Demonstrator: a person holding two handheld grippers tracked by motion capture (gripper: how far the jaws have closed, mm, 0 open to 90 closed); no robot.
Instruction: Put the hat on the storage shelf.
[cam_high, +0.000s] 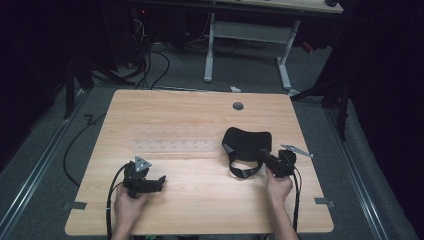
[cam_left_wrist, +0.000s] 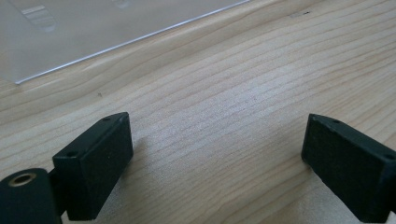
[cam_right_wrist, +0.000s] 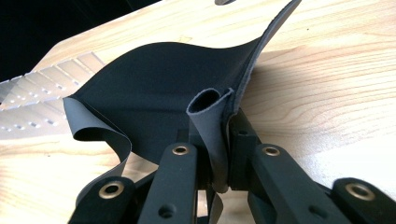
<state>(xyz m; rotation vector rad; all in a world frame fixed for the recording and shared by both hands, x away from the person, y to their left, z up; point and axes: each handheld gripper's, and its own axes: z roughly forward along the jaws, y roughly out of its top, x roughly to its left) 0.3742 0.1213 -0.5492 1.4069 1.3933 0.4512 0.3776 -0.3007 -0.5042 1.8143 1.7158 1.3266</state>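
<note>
High view: black fabric piece (cam_high: 246, 142) lies right of centre on the table (cam_high: 200, 200), and my right gripper (cam_high: 270, 164) has it at its near right corner. Right gripper view confirms it: jaws fully closed, a doubled fold of the fabric (cam_right_wrist: 212, 121) pinched between the pads, edge curled into a small loop above them. I read the corner grip as deliberate, since it lets the rest hang or drag free for lifting or flipping. A strap end (cam_high: 242, 172) trails toward me, loose on the wood.

Left gripper (cam_high: 160, 181) sits low on the near left of the table, well apart from the fabric. In the left gripper view its jaws stand wide with only bare wood between them, holding nothing. Looks parked, ready to help.

Room: the clear plastic sheet (cam_high: 175, 146) lies flat mid-table, just left of the fabric; a leftward drag would cross it. Table's right edge is near the right gripper, so less margin there. The near centre strip between the grippers is free. Grommet hole (cam_high: 238, 106) sits beyond the fabric.
</note>
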